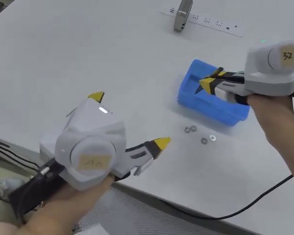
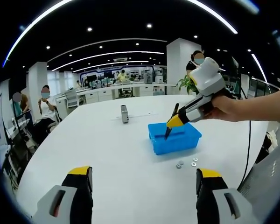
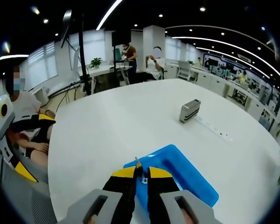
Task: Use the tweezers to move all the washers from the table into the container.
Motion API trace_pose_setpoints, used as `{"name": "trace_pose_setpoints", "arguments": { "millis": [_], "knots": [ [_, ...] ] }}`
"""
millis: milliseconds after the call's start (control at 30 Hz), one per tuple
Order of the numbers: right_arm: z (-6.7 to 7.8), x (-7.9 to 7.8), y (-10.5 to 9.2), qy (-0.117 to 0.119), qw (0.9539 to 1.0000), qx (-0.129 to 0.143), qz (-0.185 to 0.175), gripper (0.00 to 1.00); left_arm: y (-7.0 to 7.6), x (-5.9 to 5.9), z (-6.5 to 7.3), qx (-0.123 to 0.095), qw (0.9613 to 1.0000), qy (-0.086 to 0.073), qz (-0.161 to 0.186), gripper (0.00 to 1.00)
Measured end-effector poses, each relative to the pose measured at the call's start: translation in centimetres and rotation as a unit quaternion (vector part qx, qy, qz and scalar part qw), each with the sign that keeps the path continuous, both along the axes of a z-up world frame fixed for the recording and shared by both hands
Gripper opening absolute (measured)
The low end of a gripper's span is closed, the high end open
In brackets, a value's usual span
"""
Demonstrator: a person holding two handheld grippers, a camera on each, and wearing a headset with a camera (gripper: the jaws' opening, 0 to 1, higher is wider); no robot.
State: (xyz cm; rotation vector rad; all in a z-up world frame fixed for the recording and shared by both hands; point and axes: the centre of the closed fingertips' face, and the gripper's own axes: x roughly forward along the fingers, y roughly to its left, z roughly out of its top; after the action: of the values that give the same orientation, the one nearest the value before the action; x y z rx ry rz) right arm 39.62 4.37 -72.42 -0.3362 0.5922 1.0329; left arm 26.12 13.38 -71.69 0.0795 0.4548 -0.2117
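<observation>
The blue container (image 1: 213, 105) sits right of the table's centre. Several small metal washers (image 1: 190, 129) lie loose on the white table just in front of it, also seen as washers (image 2: 179, 164) in the left gripper view. My right gripper (image 1: 206, 84) hovers over the container, shut on black tweezers (image 1: 199, 90) whose tip points down into the container (image 2: 175, 137). In the right gripper view, the tweezers (image 3: 137, 164) poke out between the shut jaws above the container (image 3: 177, 172). My left gripper (image 1: 129, 119) is open and holds nothing, near the table's front edge.
A grey device (image 1: 182, 14) and a white power strip (image 1: 206, 20) lie at the far side. A black cable (image 1: 235, 211) runs over the table's near right edge. People sit and stand at other desks in the background.
</observation>
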Motion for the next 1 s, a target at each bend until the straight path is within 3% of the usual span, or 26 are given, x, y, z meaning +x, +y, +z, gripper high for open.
{"name": "trace_pose_setpoints", "arguments": {
  "millis": [167,367,667,1000],
  "knots": [
    [1.3,-0.7,-0.4,-0.007,0.9999,0.013,-0.005,0.04,0.1,0.0,-0.3,-0.001,1.0000,0.005,0.002,0.94],
    [1.5,-2.1,-0.4,-0.002,0.9999,0.016,0.000,0.04,0.3,0.0,-0.3,-0.010,0.9999,0.006,0.008,0.94],
    [0.5,-3.9,-0.5,0.011,0.9999,0.007,0.003,0.04,0.5,0.0,-0.3,-0.005,0.9999,0.005,0.013,0.94],
    [-2.0,-5.8,-0.6,0.037,0.9992,-0.014,0.010,0.04,0.7,0.0,-0.2,-0.006,0.9998,0.004,0.018,0.93]
  ]
}}
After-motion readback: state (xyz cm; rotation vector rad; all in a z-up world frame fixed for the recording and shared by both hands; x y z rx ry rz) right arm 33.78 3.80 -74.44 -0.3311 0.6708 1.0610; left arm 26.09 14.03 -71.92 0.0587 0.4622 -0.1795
